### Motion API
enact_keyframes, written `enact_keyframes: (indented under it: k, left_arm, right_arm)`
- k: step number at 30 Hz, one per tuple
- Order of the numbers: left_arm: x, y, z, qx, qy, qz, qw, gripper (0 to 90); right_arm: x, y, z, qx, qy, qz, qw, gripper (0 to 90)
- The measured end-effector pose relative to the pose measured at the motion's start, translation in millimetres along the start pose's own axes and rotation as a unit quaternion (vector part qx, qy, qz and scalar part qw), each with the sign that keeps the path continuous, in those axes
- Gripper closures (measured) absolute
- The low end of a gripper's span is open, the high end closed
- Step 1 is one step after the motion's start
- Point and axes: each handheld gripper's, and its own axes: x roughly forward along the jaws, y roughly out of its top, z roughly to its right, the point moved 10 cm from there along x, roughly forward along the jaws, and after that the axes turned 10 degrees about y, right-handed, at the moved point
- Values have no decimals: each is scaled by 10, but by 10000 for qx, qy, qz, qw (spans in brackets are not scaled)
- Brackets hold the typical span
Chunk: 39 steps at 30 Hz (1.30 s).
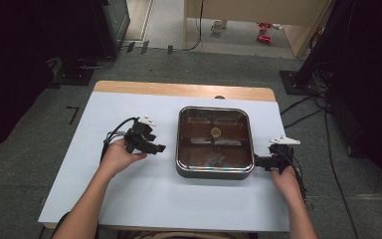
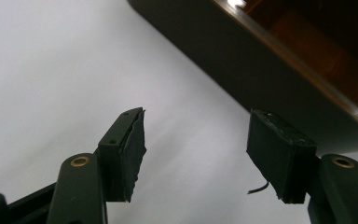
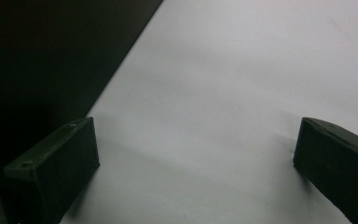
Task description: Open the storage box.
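A square dark pan (image 1: 214, 173) with a shiny rim sits in the middle of the white table cover, and a small round pale thing (image 1: 215, 132) lies inside it. My left gripper (image 1: 159, 148) hovers just left of the pan, pointing toward its side wall. In the left gripper view the left gripper (image 2: 196, 149) has its jaws apart with nothing between them, and the pan's wall (image 2: 242, 60) is ahead. My right gripper (image 1: 259, 162) is at the pan's near right corner. In the right gripper view the right gripper (image 3: 196, 163) stands wide open over bare cover, beside the pan (image 3: 42, 60).
The white cover (image 1: 144, 194) spreads over the table, with a wooden strip (image 1: 179, 89) along the far edge. Cables (image 1: 323, 129) trail on the grey floor to the right. Dark stands sit at both far corners.
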Motion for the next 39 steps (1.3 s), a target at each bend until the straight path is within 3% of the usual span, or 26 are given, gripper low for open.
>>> enact_keyframes:
  k: [7,16,27,39]
  left_arm:
    - [-149,189,105,157,-85,238,9996,368]
    - [-226,428,360,447,-335,519,9971,340]
    - [-134,656,558,739,-362,732,9939,360]
    - [37,886,767,732,-666,833,9916,387]
  right_arm:
    - [-1,0,0,1,-1,0,10000,0]
    - [0,0,0,3,1,2,10000,0]
    - [0,1,-1,10,1,5,10000,0]
    - [-1,0,0,-3,3,4,10000,0]
